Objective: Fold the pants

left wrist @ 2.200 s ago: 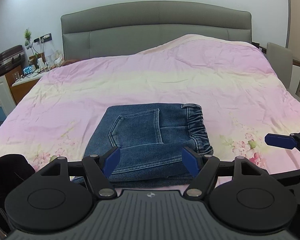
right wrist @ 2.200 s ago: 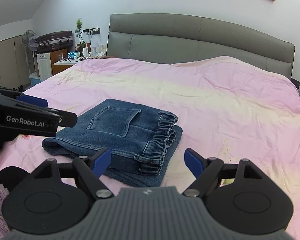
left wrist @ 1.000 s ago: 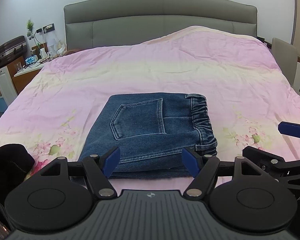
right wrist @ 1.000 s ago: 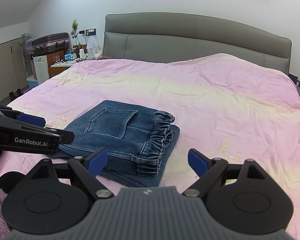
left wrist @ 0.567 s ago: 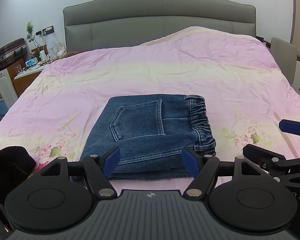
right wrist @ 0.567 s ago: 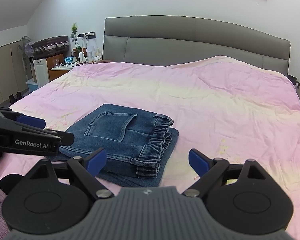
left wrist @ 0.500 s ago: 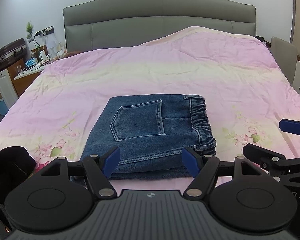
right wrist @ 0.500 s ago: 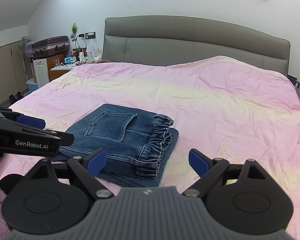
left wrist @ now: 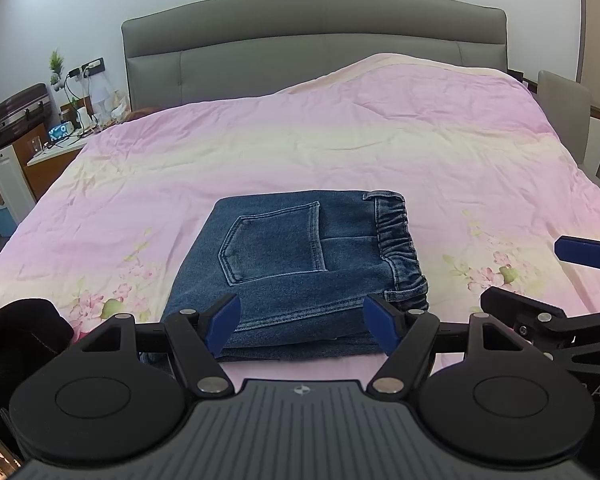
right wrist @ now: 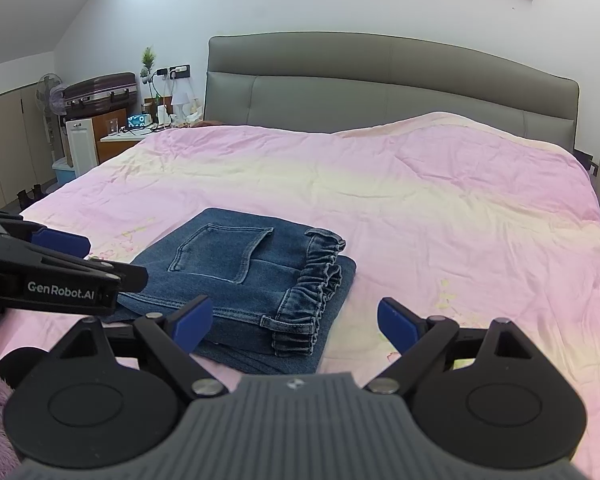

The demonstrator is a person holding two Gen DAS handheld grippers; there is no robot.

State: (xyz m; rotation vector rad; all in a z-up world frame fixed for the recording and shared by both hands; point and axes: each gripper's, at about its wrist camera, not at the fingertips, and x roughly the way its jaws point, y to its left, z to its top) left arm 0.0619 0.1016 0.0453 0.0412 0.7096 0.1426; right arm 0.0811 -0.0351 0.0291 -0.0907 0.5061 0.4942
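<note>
The blue denim pants [left wrist: 300, 264] lie folded into a compact stack on the pink bedspread [left wrist: 340, 152], back pocket up and elastic waistband at the right. They also show in the right wrist view [right wrist: 244, 280]. My left gripper [left wrist: 302, 326] is open and empty, hovering just short of the stack's near edge. My right gripper [right wrist: 296, 320] is open and empty, near the stack's near right corner. Each gripper shows in the other's view: the right one [left wrist: 556, 280] at the right, the left one [right wrist: 76, 264] at the left.
A grey padded headboard [left wrist: 316, 44] stands at the far end. A nightstand with small items [right wrist: 136, 128], a suitcase [right wrist: 100, 90] and a fan [right wrist: 48, 92] stand at the left. A dark cloth [left wrist: 16, 336] lies at the near left.
Both grippers have drawn back a little from the folded pants and stayed open. The pants have not moved.
</note>
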